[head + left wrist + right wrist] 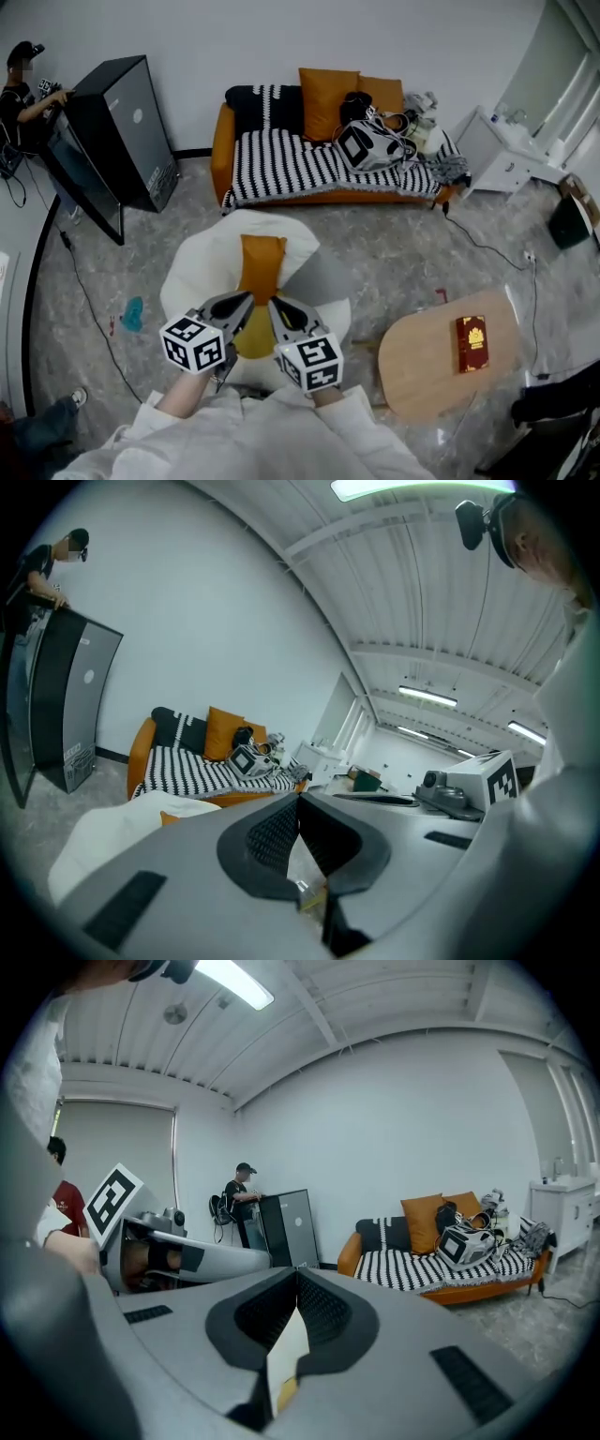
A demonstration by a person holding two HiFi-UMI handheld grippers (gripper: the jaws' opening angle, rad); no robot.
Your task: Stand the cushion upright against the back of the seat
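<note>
Left gripper (246, 300) and right gripper (276, 304) are clamped shut, seemingly nipping the cushion (261, 262); lift evenly, tipping it against the seat (206, 255) back.

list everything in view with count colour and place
seat: 1, white, floor centre
cushion: 1, orange, on the seat
sofa: 1, orange, far wall
blanket: 1, black-and-white striped, over the sofa
sofa cushions: 2, orange, sofa back
table: 1, light wood, right of seat
book: 1, red, on the table
cabinet: 1, black, far left
person: 1, dark top, behind the cabinet
left hand-held gripper: 1, grey, shut, by the cushion's near edge
right hand-held gripper: 1, grey, shut, beside the left
sleeves: 2, white, bottom edge
</note>
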